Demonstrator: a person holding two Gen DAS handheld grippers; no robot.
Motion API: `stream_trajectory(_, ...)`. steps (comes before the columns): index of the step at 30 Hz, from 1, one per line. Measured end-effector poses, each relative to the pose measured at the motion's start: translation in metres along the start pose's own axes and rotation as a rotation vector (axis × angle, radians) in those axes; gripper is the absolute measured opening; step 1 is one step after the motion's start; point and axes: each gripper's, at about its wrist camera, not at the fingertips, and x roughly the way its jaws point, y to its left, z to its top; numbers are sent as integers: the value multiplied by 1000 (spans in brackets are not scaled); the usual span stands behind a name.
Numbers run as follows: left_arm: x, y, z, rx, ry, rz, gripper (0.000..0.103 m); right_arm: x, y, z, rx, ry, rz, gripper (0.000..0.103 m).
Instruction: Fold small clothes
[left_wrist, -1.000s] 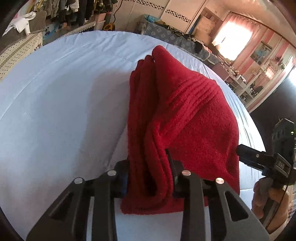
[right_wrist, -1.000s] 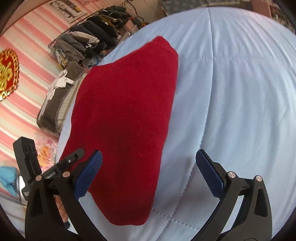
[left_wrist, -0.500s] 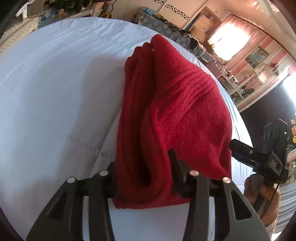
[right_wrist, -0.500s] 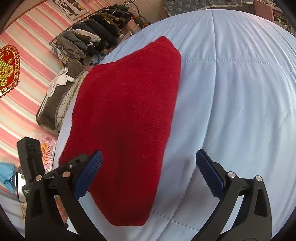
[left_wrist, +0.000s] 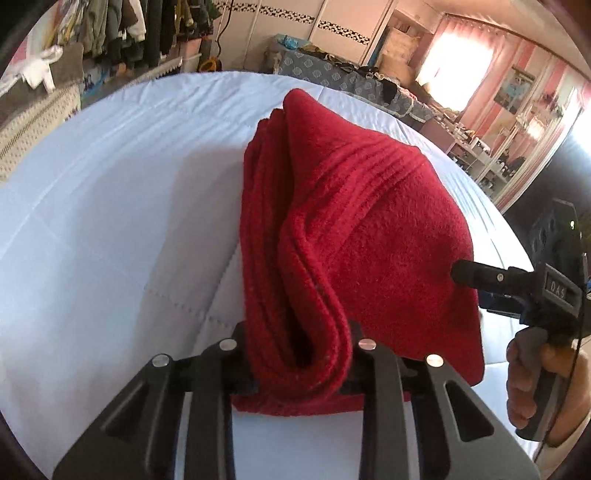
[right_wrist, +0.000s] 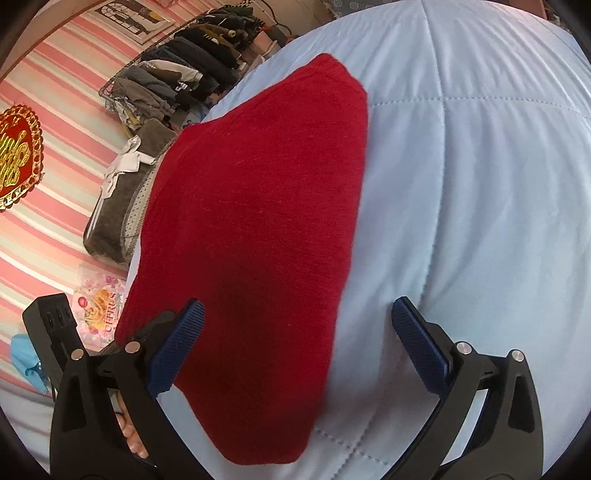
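Note:
A red knitted garment (left_wrist: 354, 229) lies folded on the pale blue quilt (left_wrist: 110, 206). My left gripper (left_wrist: 299, 350) is shut on the bunched thick edge of the garment at its near end. In the right wrist view the garment (right_wrist: 251, 221) shows as a flat red slab. My right gripper (right_wrist: 295, 343) is open, its blue pads on either side of the garment's near corner, just above it. The right gripper also shows in the left wrist view (left_wrist: 465, 277), its tip at the garment's right edge.
The quilt (right_wrist: 461, 184) spreads to the right of the garment. A rack of dark clothes (right_wrist: 184, 77) and a folded grey pile (right_wrist: 118, 206) stand past the bed's edge. A striped pink wall is behind them.
The left gripper has kept its hold on the garment's edge while the view tilted. The right gripper has moved slightly closer over the garment's near corner, still open.

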Motion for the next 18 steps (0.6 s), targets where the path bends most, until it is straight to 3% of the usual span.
stream_trajectory(2, 0, -2, -1, 13, -5, 16, 27, 5, 6, -1, -32, 17, -2, 59)
stream_trajectory(4, 1, -3, -1, 18, -7, 22, 27, 9, 9, -2, -39, 22, -4, 46)
stream_trajectory(10, 0, -7, 1, 23, -17, 34, 26, 1, 23, -5, -109, -29, -49, 29)
stream_trajectory(18, -6, -15, 10, 33, -40, 33, 25, -18, 35, -3, -178, -97, -35, 24)
